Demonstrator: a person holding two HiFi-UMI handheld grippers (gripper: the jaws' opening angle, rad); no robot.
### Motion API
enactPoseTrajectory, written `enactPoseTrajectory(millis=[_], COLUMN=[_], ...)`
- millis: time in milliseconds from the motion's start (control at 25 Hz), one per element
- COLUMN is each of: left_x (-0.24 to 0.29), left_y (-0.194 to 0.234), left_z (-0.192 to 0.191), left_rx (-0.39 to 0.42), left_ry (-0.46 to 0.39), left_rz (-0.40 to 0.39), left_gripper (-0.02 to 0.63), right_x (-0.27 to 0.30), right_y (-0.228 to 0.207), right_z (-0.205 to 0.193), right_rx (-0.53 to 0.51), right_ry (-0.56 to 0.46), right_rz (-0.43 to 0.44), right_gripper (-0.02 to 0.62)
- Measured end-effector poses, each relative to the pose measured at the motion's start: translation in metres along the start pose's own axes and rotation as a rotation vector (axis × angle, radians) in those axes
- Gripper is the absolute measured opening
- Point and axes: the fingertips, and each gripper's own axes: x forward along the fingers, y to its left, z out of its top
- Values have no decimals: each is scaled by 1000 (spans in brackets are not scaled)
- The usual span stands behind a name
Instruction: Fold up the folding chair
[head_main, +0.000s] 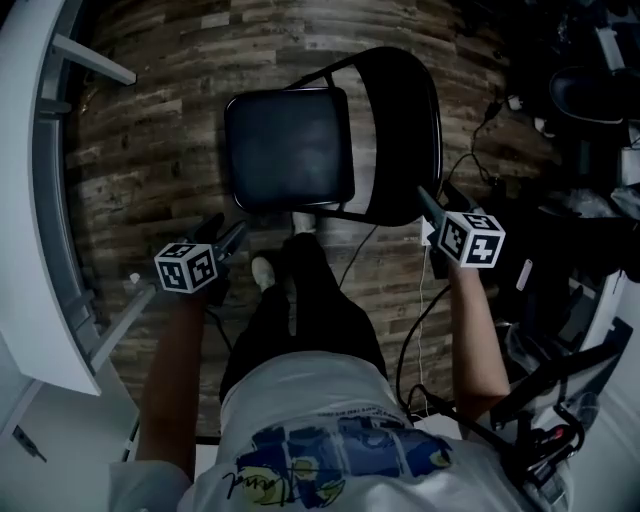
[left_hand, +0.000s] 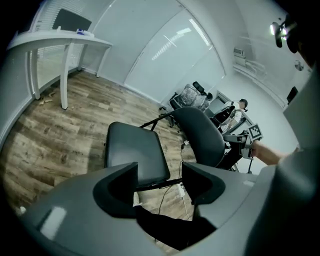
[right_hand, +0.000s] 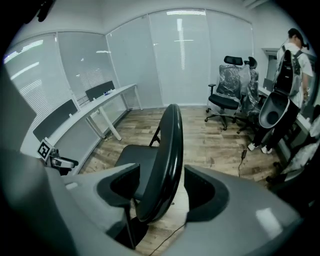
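Note:
A black folding chair stands unfolded on the wood floor, with its seat (head_main: 290, 148) flat and its backrest (head_main: 402, 130) at the right. My left gripper (head_main: 238, 236) hovers open just short of the seat's near left corner; in the left gripper view the seat (left_hand: 131, 149) lies past the jaws, with nothing between them. My right gripper (head_main: 428, 205) is at the backrest's near edge. In the right gripper view the backrest (right_hand: 164, 155) stands edge-on between the open jaws, a gap showing on both sides of it.
A curved white desk (head_main: 40, 200) runs along the left. Cables (head_main: 420, 330) trail over the floor right of the chair. Dark gear crowds the right side (head_main: 580, 120). Office chairs (right_hand: 227, 90) and a standing person (right_hand: 295, 55) are farther back. My own legs and white shoes (head_main: 265, 270) are beside the chair.

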Motion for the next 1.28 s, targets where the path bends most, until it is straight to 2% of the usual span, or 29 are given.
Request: enactPoseTrajectory(millis=[240, 440, 600, 800, 1000, 1120, 1280], left_x=[51, 85, 110, 141, 166, 178, 194], left_y=[44, 89, 123, 155, 185, 202, 220], left_z=[-4, -15, -29, -47, -59, -69, -81], left_rx=[-73, -148, -177, -250, -265, -296, -331], left_ry=[51, 82, 106, 117, 127, 128, 115], left_rz=[25, 32, 40, 23, 32, 17, -5], left_gripper=[291, 329, 350, 353, 364, 397, 405], right_x=[27, 42, 53, 68, 73, 72, 71], right_y=[-13, -18, -5, -1, 4, 6, 15], right_z=[3, 12, 12, 7, 5, 5, 7], right_rx=[-19, -30, -3, -95, -63, -61, -33], right_ry=[53, 50, 51, 53, 61, 61, 87], right_rz=[27, 44, 89, 88, 105, 118, 111], right_gripper=[265, 264, 264, 264, 262, 262, 262])
